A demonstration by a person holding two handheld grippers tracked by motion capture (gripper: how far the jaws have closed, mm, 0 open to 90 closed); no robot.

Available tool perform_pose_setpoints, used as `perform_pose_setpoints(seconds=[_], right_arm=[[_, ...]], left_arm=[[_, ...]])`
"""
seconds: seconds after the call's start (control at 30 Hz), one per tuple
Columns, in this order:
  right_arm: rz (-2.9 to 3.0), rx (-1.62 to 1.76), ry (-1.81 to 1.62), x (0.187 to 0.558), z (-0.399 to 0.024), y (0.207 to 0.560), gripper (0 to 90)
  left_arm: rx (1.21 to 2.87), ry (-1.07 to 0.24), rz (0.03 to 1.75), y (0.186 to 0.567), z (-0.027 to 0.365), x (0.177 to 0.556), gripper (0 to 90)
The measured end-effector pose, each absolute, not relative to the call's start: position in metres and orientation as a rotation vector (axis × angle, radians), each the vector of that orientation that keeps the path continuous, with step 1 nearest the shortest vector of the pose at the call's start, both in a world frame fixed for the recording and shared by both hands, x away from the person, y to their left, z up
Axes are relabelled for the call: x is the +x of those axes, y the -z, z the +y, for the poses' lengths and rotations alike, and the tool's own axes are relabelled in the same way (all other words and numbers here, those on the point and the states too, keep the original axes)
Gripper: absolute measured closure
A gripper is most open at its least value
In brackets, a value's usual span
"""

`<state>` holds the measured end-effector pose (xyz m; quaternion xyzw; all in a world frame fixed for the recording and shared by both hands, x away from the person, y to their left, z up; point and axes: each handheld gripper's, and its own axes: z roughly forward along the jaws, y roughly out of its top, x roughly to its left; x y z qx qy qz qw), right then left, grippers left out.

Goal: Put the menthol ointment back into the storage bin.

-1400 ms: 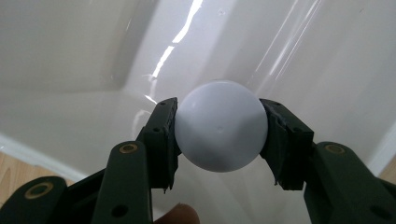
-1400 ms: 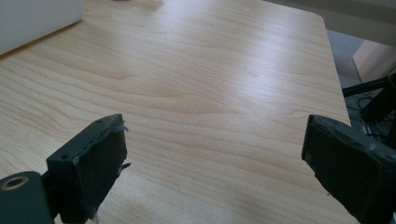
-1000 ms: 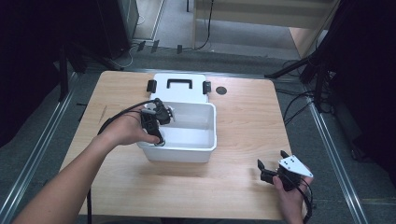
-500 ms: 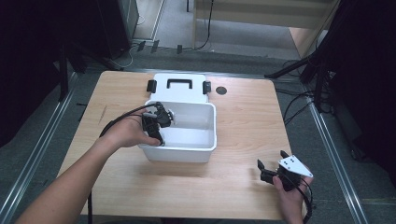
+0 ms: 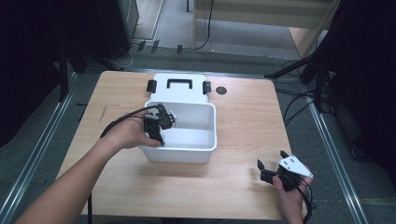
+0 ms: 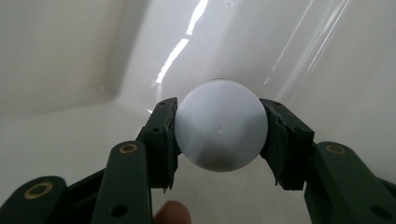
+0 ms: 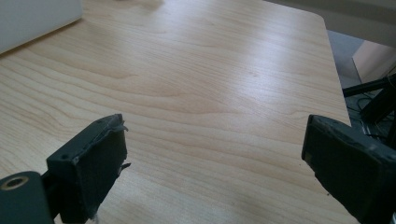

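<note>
— On the pale wooden surface point(image 5: 243, 116), how many?
— One white plastic bin point(image 5: 205, 145), centre frame. Left tongs point(image 6: 219, 135) inside, clamped on one smooth white ball point(image 6: 220, 131); right tongs point(image 5: 272, 164) wide apart, lower right.

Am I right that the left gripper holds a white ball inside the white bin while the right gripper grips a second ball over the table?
Not quite. The right gripper is open and holds nothing, as the right gripper view shows. The left gripper does hold the white ball inside the white bin.
</note>
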<state>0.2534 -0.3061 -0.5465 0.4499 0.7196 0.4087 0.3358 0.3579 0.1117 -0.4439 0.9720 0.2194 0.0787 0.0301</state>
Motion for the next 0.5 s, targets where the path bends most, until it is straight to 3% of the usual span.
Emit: perform_pose_setpoints(seconds=[0.5], right_arm=[[1.876,1.173,-1.068,0.253,-0.306,0.546,6.9]], left_arm=[[3.044,-0.080,0.764,0.460,0.108,0.366,51.0]])
